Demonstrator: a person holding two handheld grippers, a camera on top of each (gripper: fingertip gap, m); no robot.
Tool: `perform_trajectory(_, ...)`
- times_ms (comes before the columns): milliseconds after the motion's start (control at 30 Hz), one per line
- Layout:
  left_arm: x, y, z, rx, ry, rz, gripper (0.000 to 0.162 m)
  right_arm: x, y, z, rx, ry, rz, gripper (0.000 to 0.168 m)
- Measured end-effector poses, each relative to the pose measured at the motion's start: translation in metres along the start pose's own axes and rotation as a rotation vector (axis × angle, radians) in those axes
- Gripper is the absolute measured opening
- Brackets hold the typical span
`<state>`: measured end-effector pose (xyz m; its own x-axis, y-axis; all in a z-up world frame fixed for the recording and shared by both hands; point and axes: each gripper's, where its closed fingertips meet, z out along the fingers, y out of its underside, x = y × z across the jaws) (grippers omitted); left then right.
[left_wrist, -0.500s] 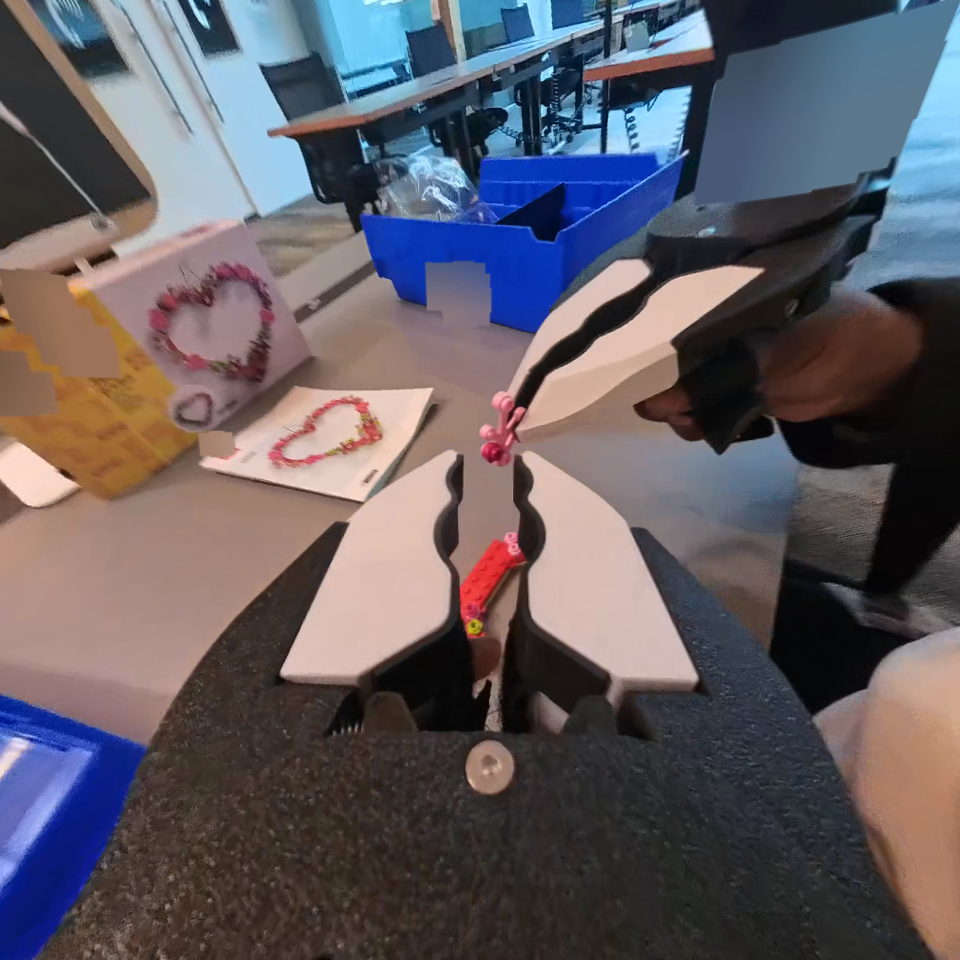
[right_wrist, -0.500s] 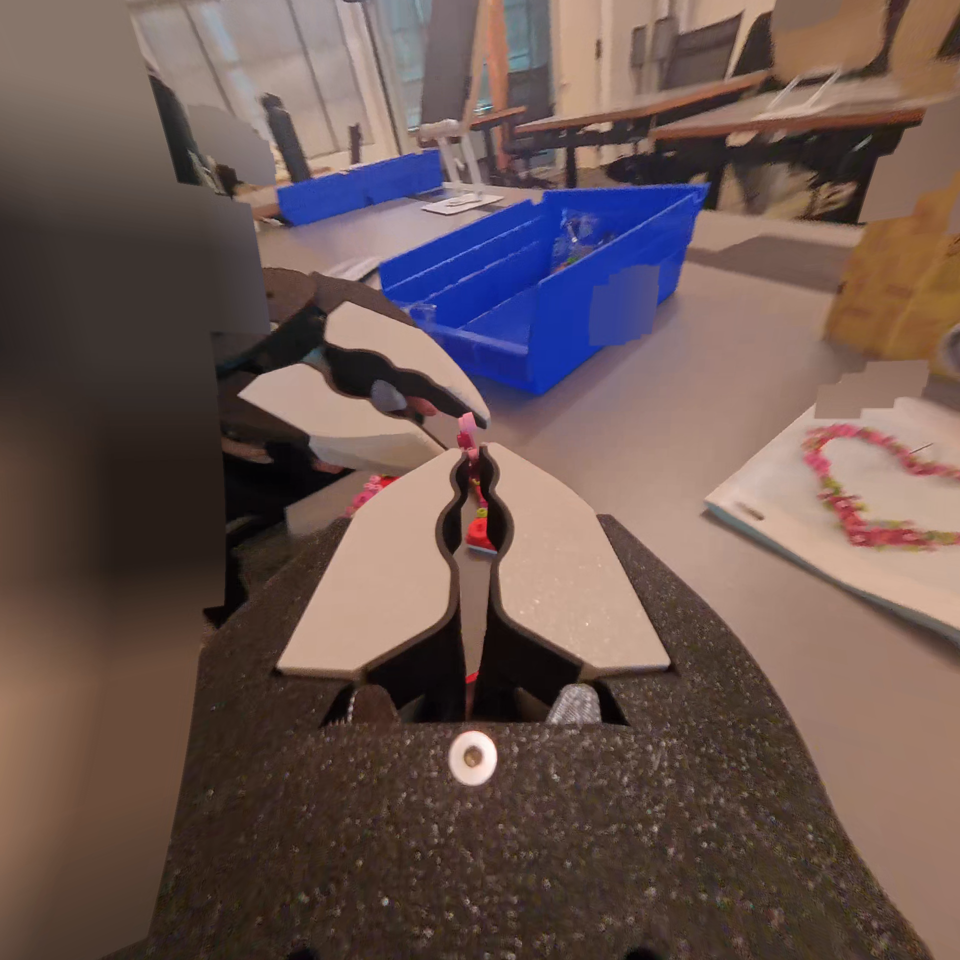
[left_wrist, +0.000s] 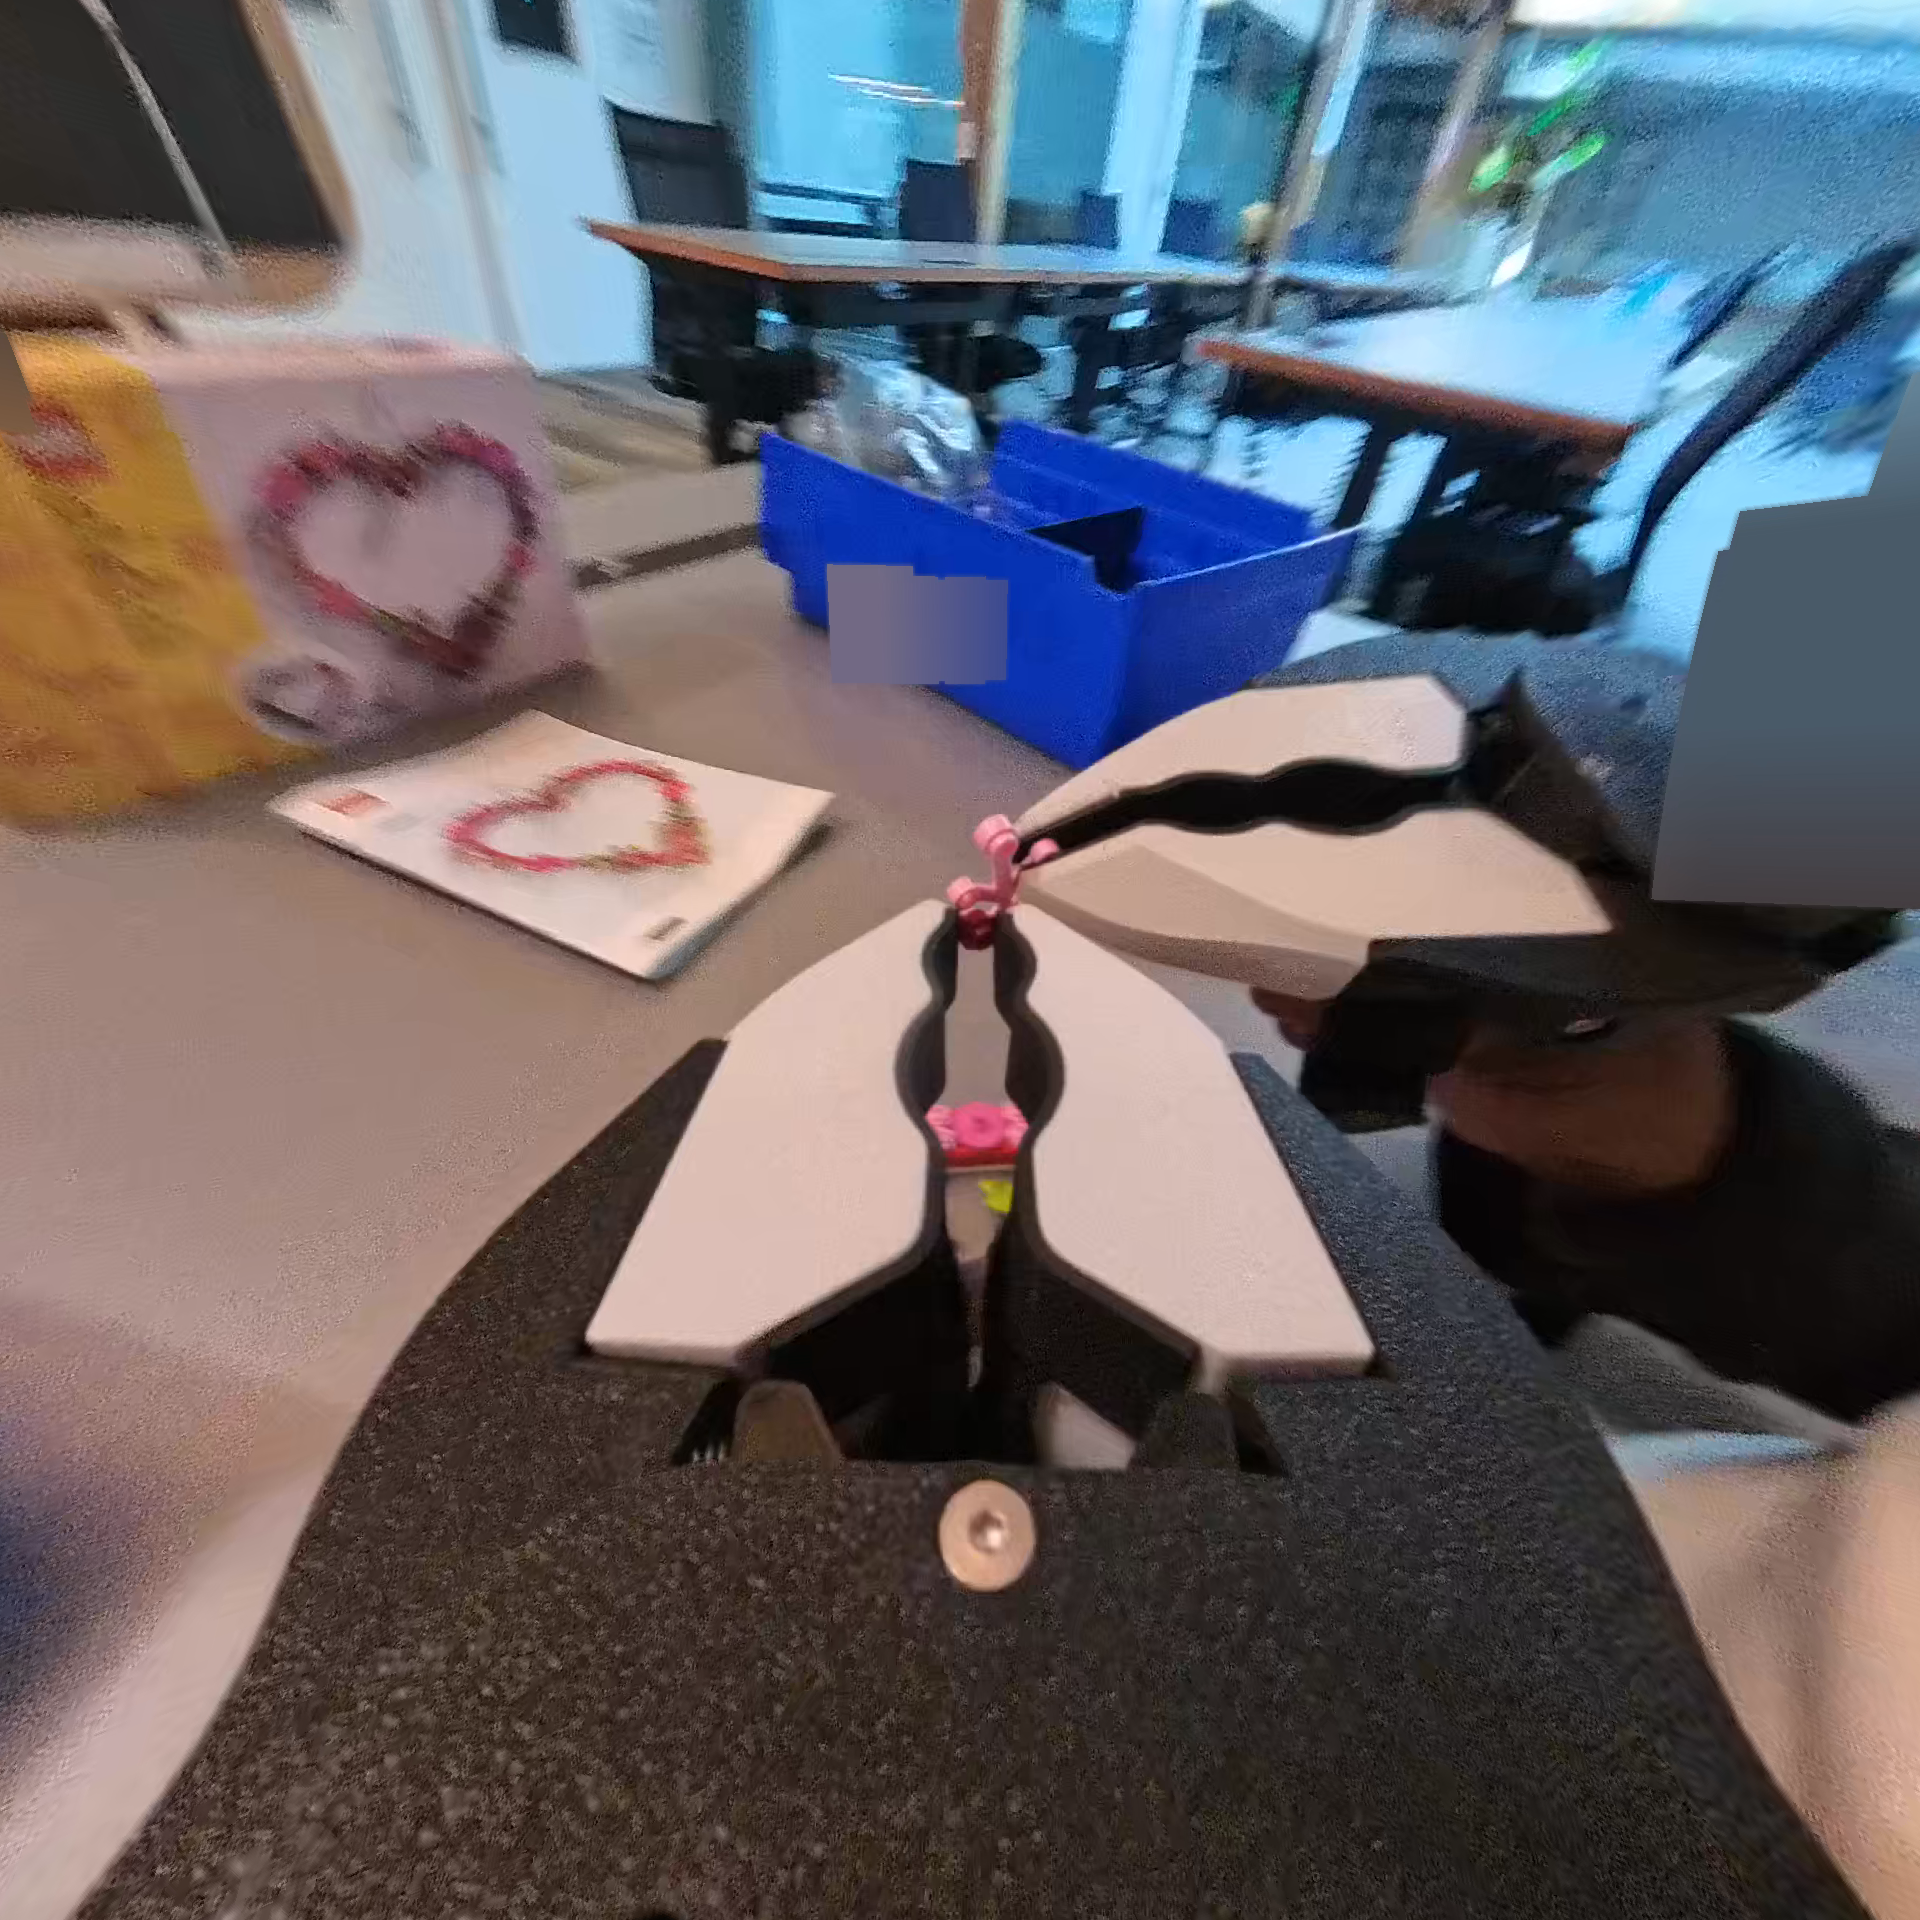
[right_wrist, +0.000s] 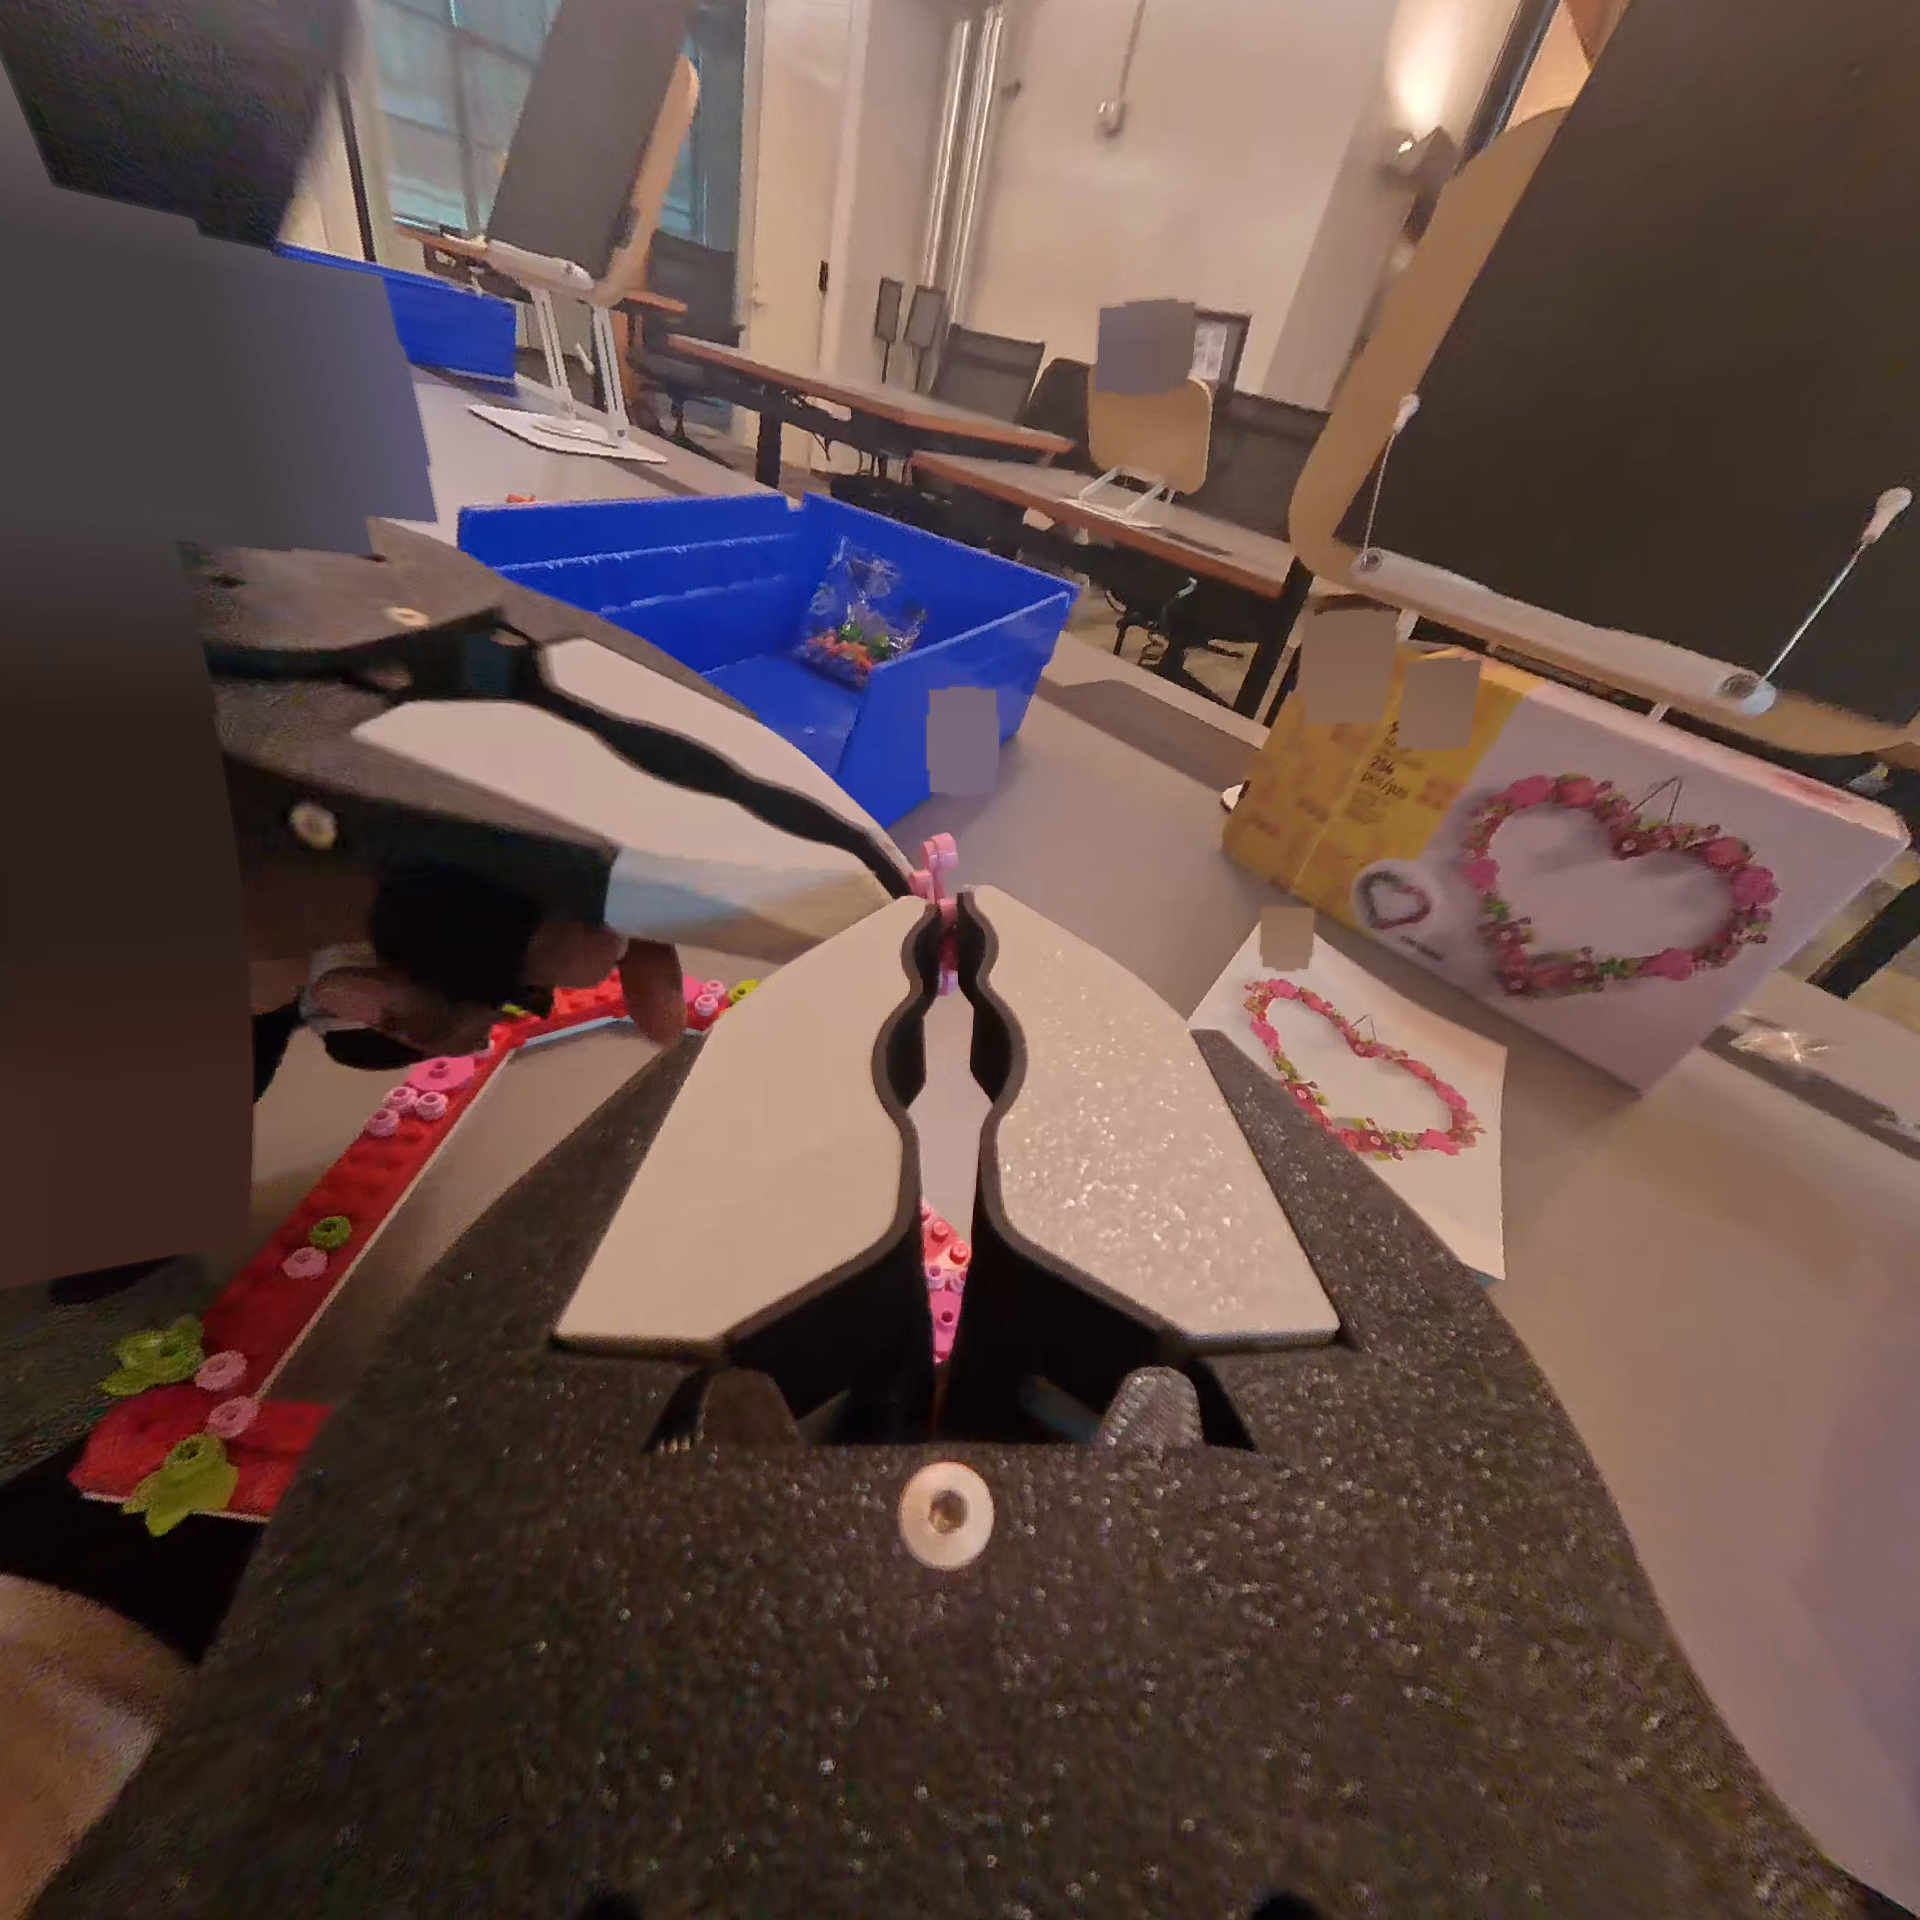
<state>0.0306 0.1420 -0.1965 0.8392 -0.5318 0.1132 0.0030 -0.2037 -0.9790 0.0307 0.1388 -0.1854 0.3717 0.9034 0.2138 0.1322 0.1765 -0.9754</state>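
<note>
Grey desk (right_wrist: 1714, 1351) in what looks like an office room: two more long wood-edged tables (left_wrist: 935, 265) and some dark chairs far back, big windows behind them in the left wrist view, white walls in the right one. The left view is pretty blurry, so small stuff there is hard to read.

Count of what's on the desk: one blue bin (right_wrist: 935, 665) with dividers at the far side, with one clear bag of small coloured bits (right_wrist: 857, 629) inside it. One boxed set (right_wrist: 1621, 883), yellow on the side and white on the front with a pink heart wreath picture, standing far right in the right view. One booklet (right_wrist: 1371, 1091) with the same heart, lying flat just in front of the box. One red brick frame (right_wrist: 312, 1247), near left, studded with pink round pieces and green leafy ones (I count three green). A second blue bin (right_wrist: 447, 322) sits far off on the left.

Two claws, both meeting at the middle over the desk. The left claw (left_wrist: 977, 920) has its tips nearly closed and pinches the lower end of a small pink stem piece (left_wrist: 992, 868). The right claw (right_wrist: 948, 914) comes in from the right, tips squeezed together too, gripping the same pink piece at its upper part. So the piece is held up in the air between both, above the red frame and clear of the desk.
</note>
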Motion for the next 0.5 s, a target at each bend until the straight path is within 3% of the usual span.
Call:
perform_trajectory(233, 0.014, -0.012, -0.020, 0.063, 0.373, -0.334, 0.005, 0.015, -0.008, -0.005, 0.006, 0.061, -0.135, 0.003)
perform_trajectory(400, -0.004, -0.005, -0.033, 0.028, 0.243, -0.189, 0.006, 0.014, -0.006, -0.007, 0.024, -0.036, -0.064, 0.003)
perform_trajectory(500, -0.043, -0.027, -0.079, -0.021, 0.034, 0.035, 0.006, 0.012, 0.001, -0.007, 0.006, -0.049, -0.066, 0.003)
